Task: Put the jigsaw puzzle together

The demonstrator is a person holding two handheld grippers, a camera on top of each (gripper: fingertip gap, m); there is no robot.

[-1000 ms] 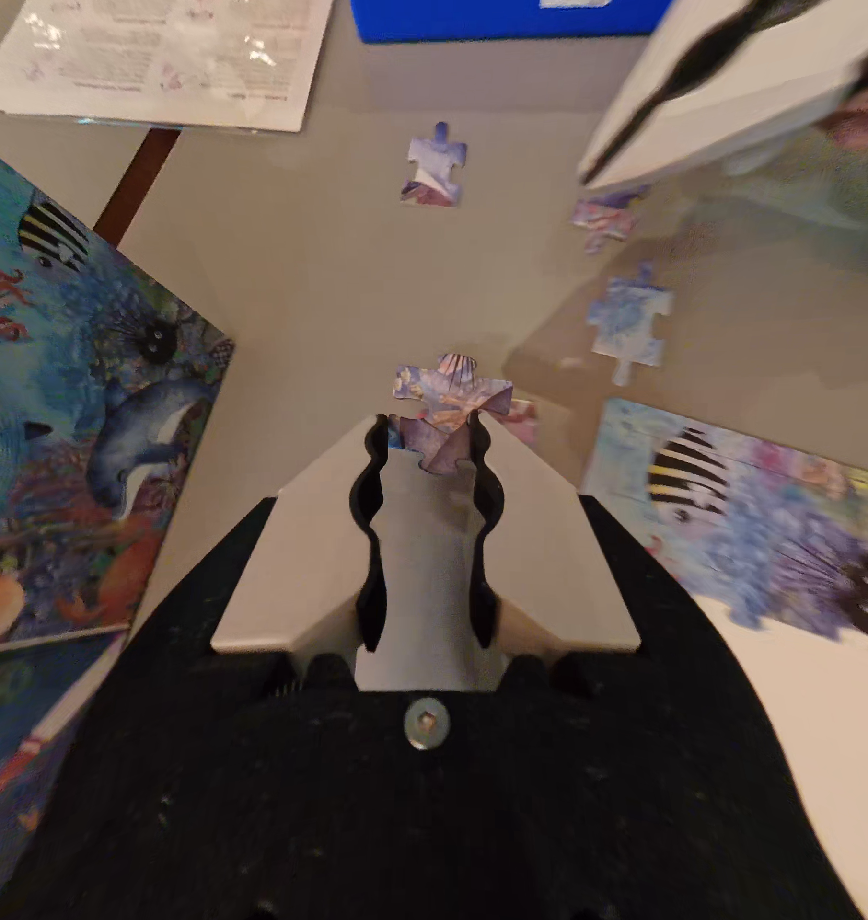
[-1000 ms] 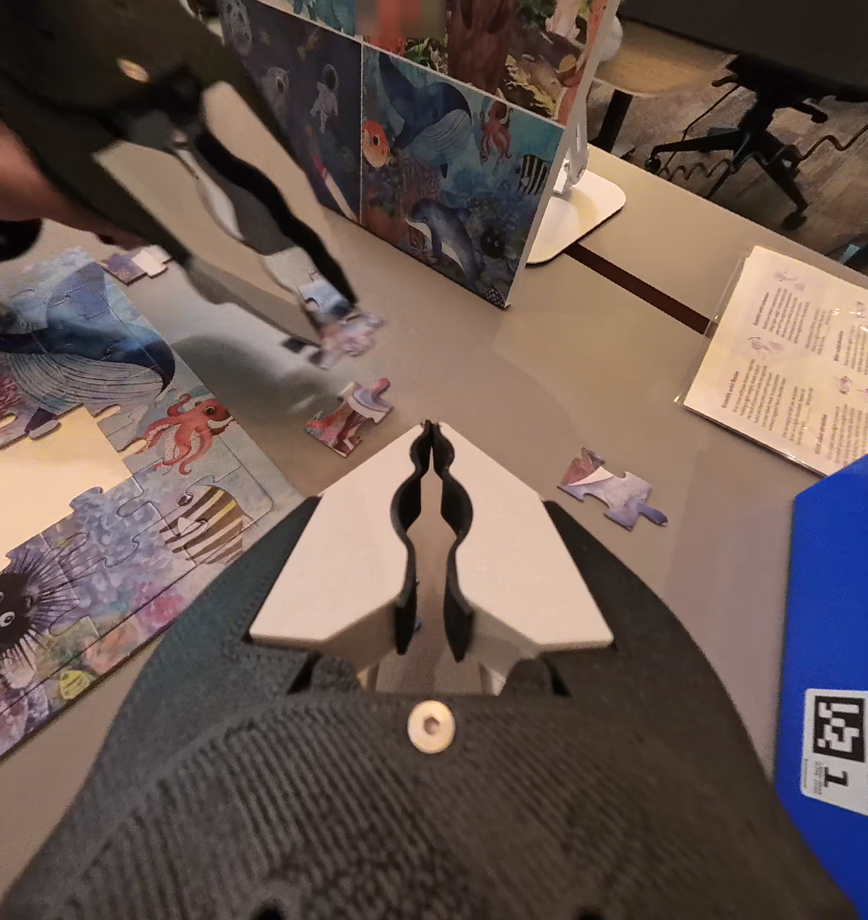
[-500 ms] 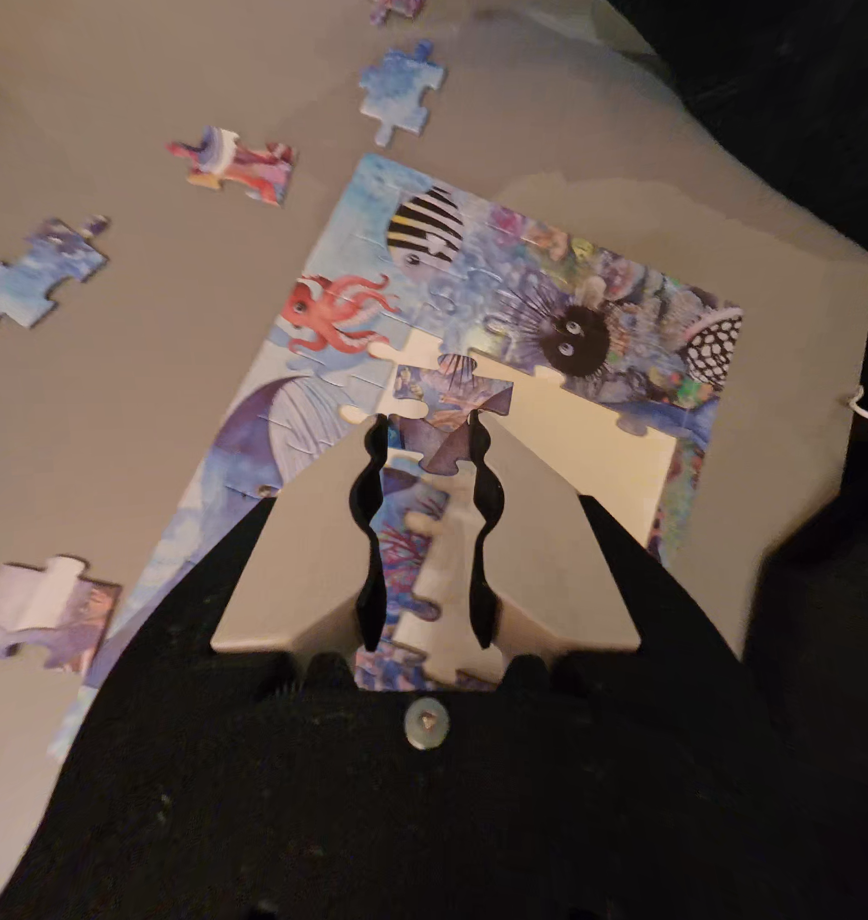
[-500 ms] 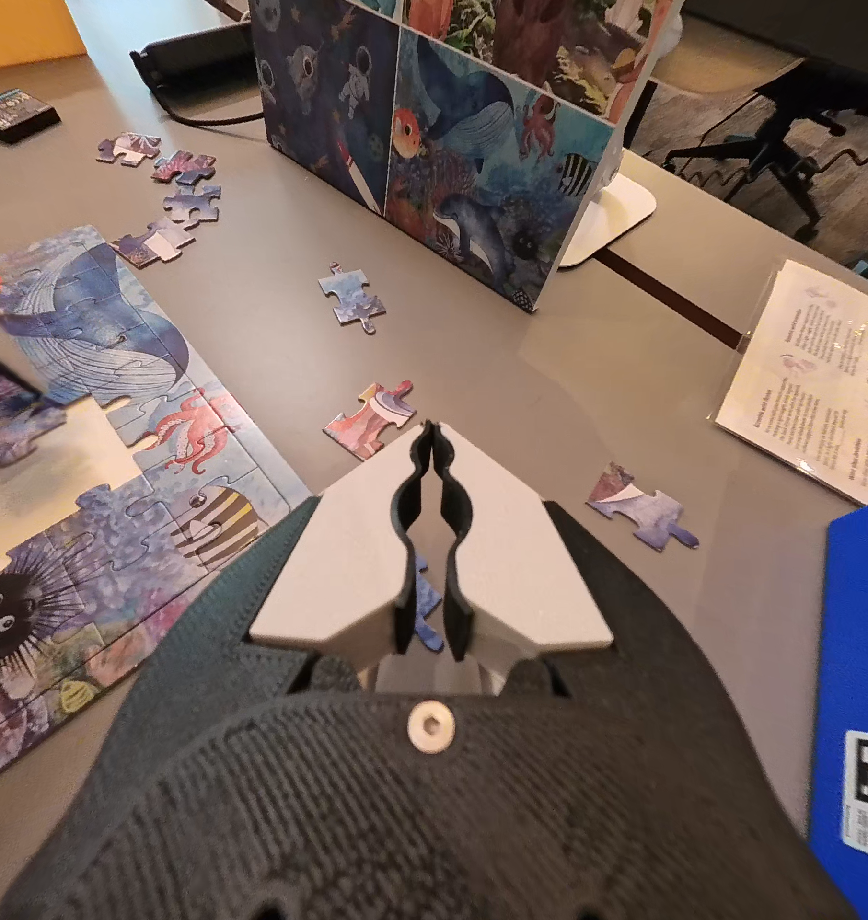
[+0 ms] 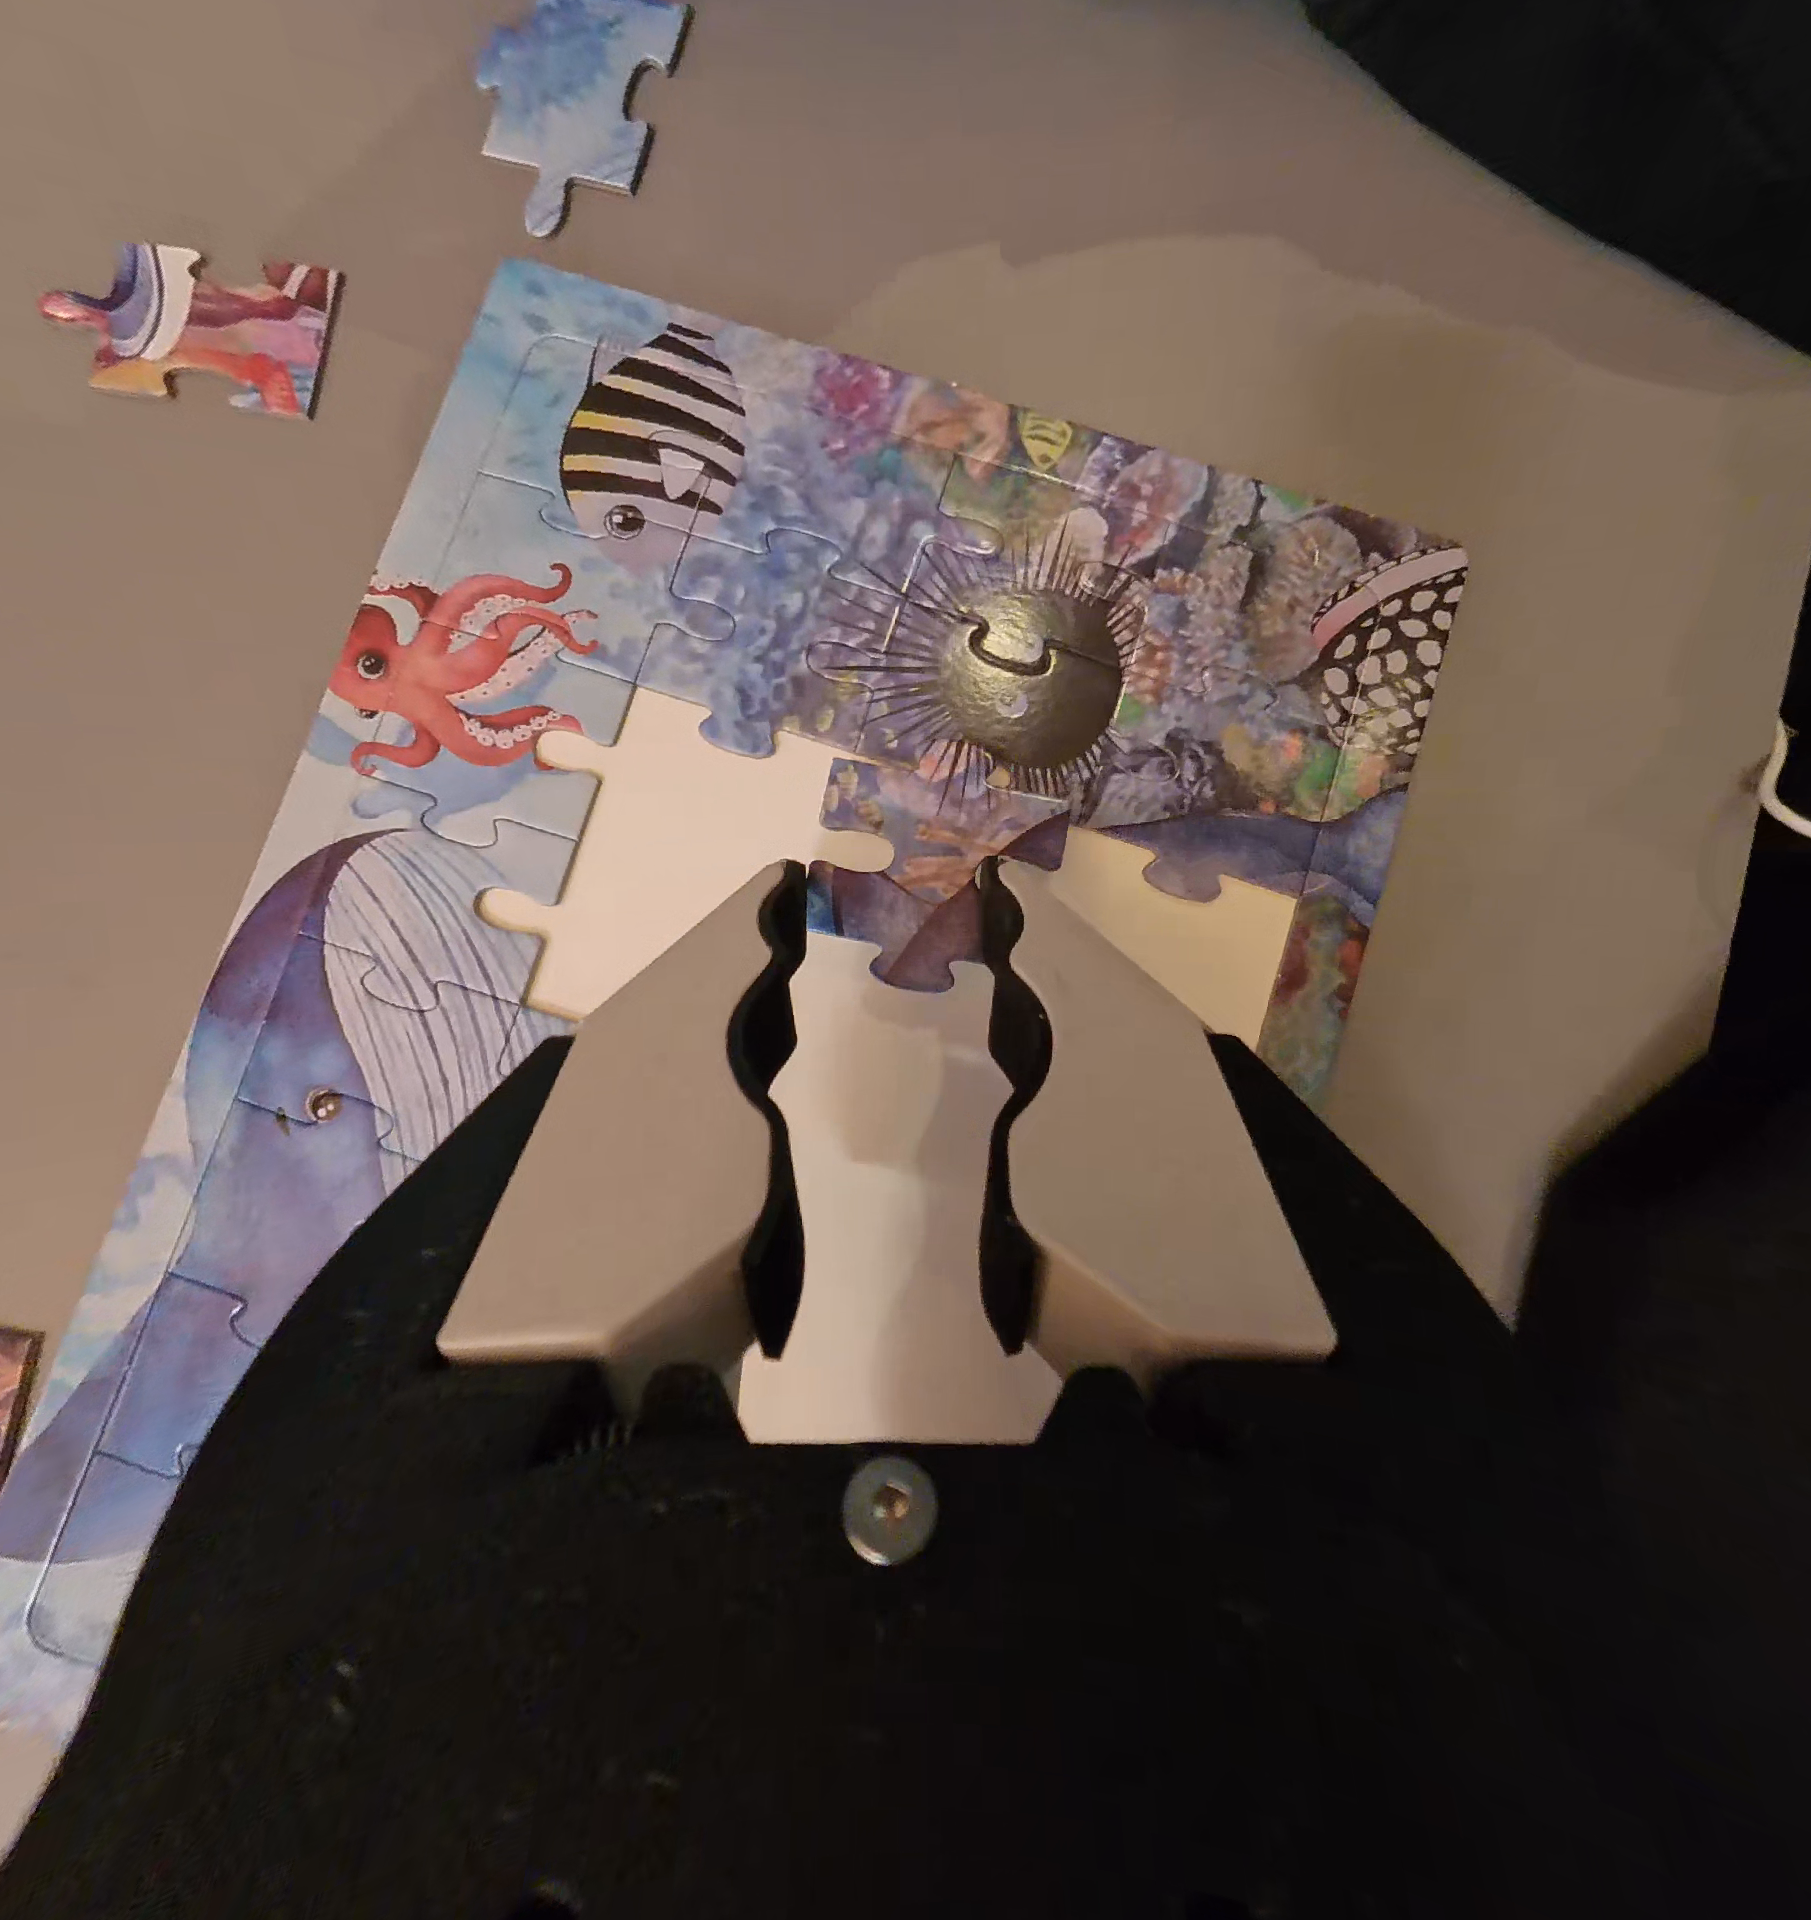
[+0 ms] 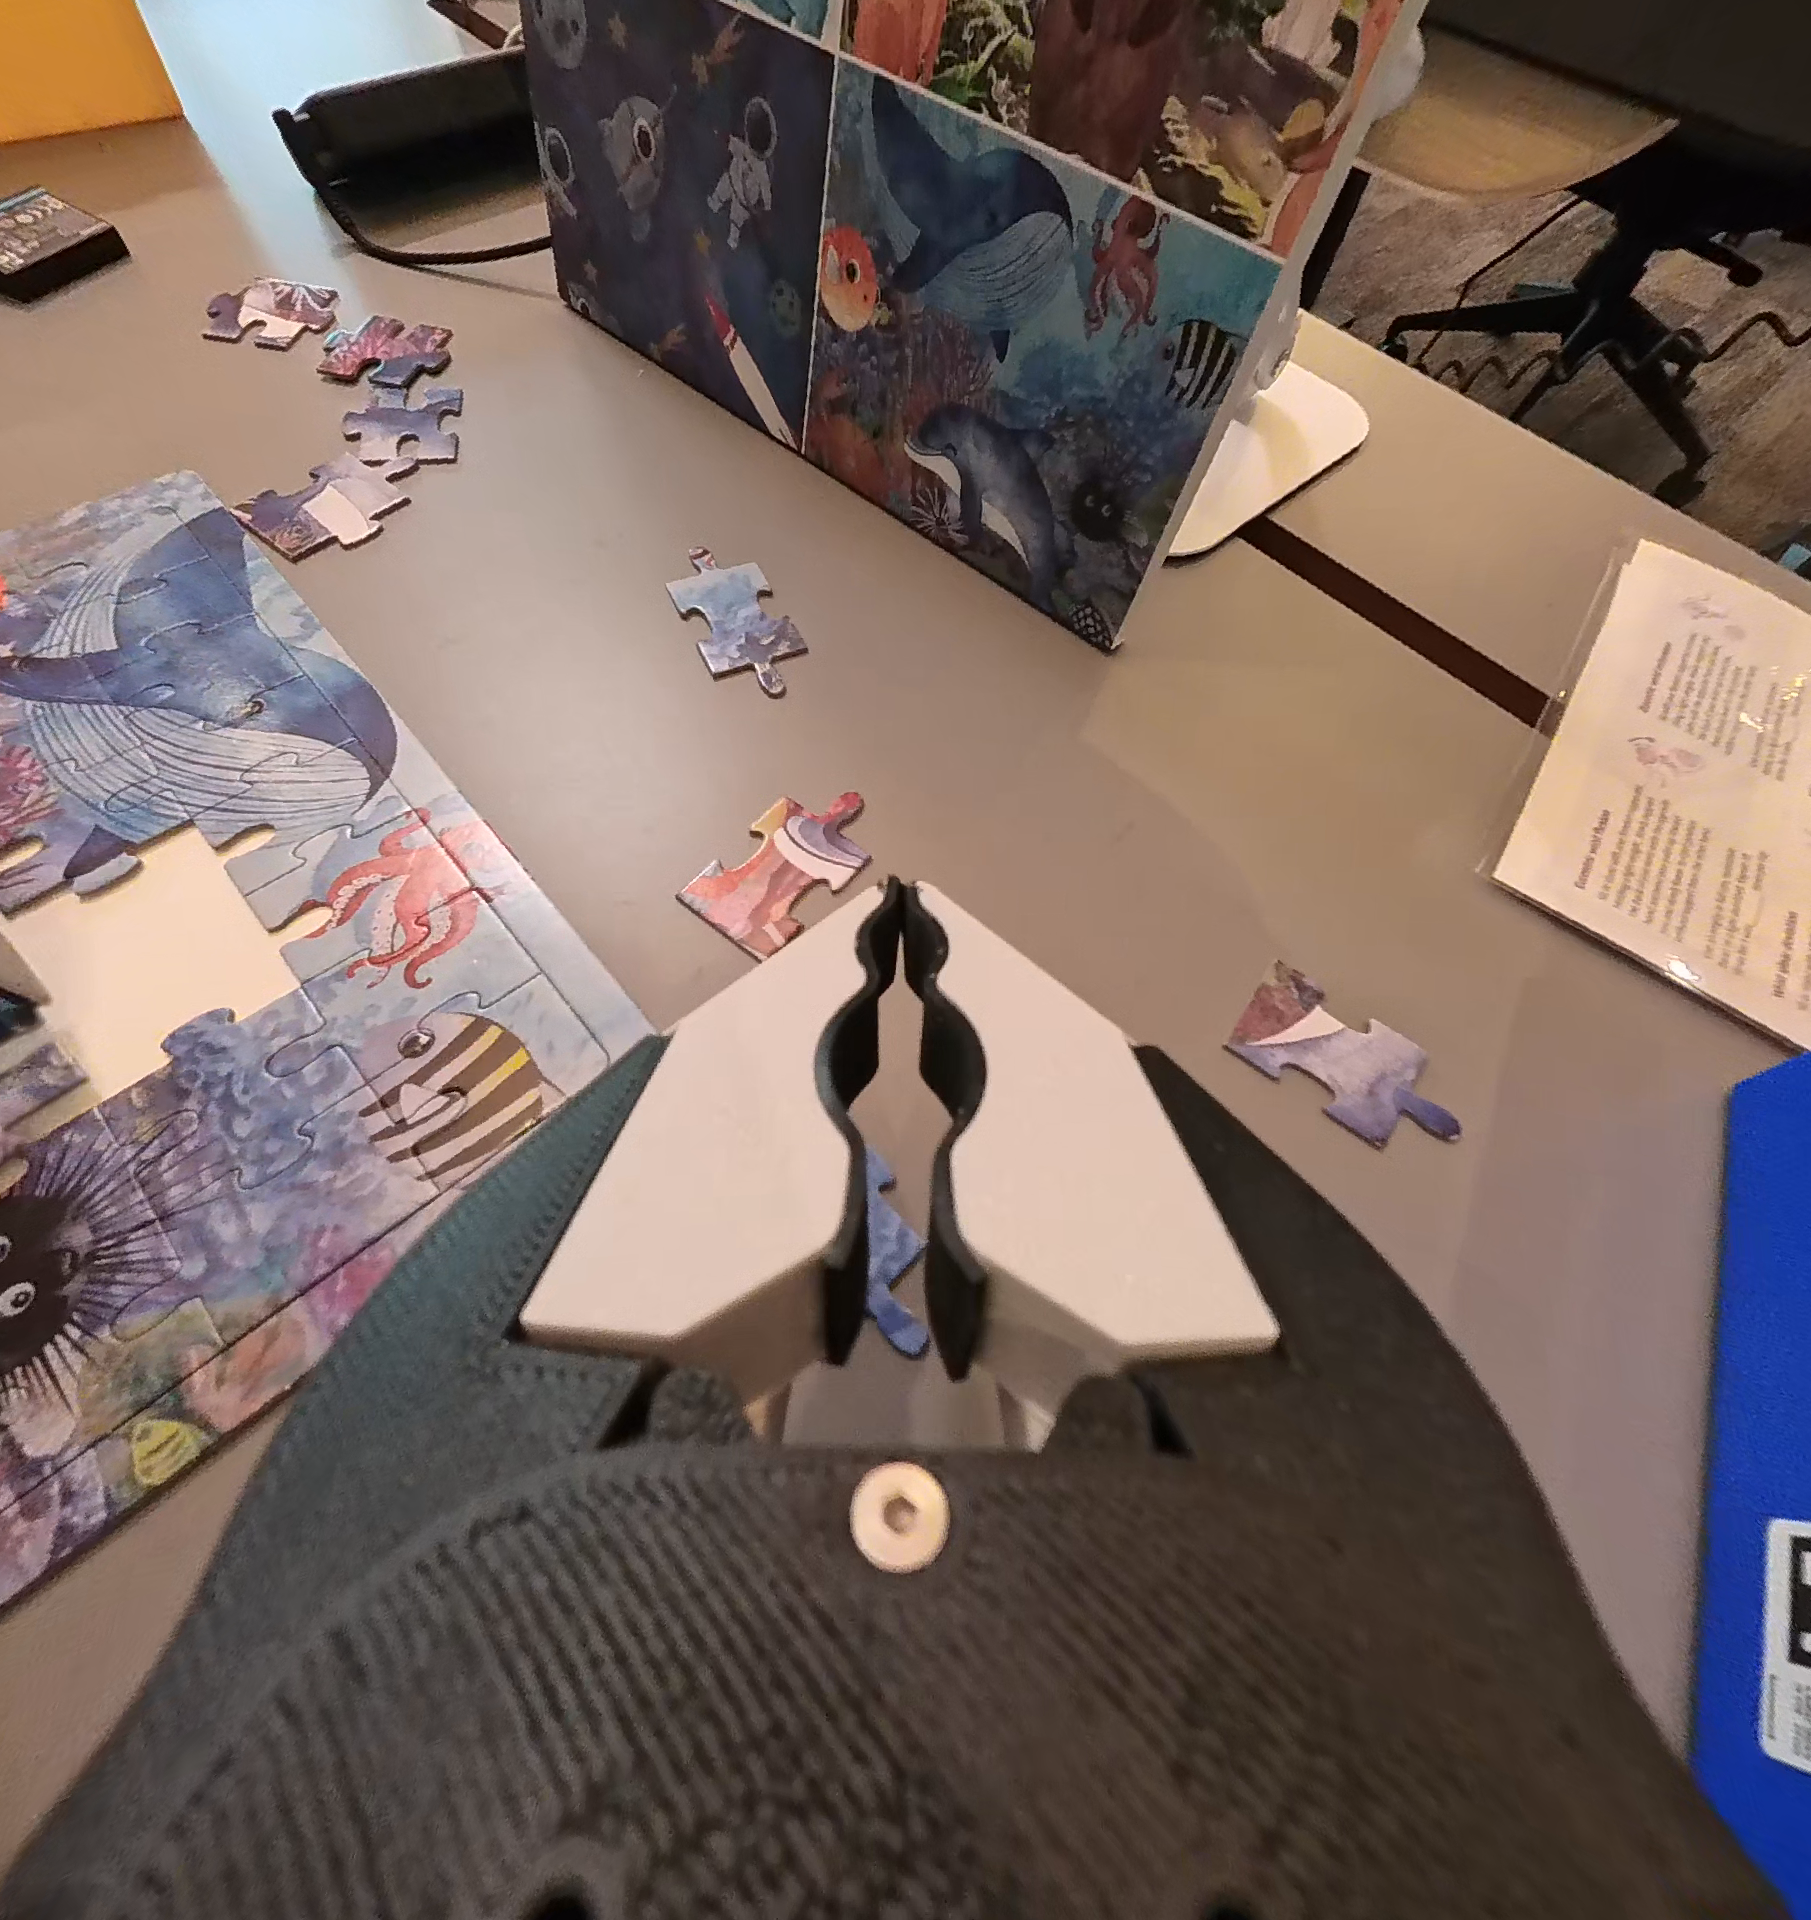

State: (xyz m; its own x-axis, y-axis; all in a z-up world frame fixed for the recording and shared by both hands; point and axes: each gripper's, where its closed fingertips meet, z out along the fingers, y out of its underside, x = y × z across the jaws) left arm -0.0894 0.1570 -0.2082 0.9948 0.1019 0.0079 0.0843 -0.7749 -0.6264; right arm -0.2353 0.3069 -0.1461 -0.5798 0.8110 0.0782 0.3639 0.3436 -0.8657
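The partly built sea-scene jigsaw puzzle [image 5: 672, 582] lies flat on the grey table, with a white unfilled gap [image 5: 693, 831] in its middle. My left gripper [image 5: 896, 873] is shut on a purple puzzle piece [image 5: 942, 842] and holds it at the gap's upper edge, just below the black sea urchin [image 5: 1026, 675]. My right gripper [image 6: 903, 891] is shut and empty, above the table to the right of the puzzle [image 6: 153, 727]. A blue piece [image 6: 885, 1247] lies on the table below its fingers.
Loose pieces lie around: a blue one [image 6: 740, 618], a red one [image 6: 776, 873], a purple one [image 6: 1337, 1060], and several at the back left [image 6: 361, 416]. An upright reference picture [image 6: 932, 312], a printed sheet [image 6: 1711, 790] and a blue box [image 6: 1794, 1351] stand to the right.
My left gripper carried the purple piece from the open table over to the puzzle and down to the gap beside the urchin. My right gripper stayed shut and shifted only slightly.
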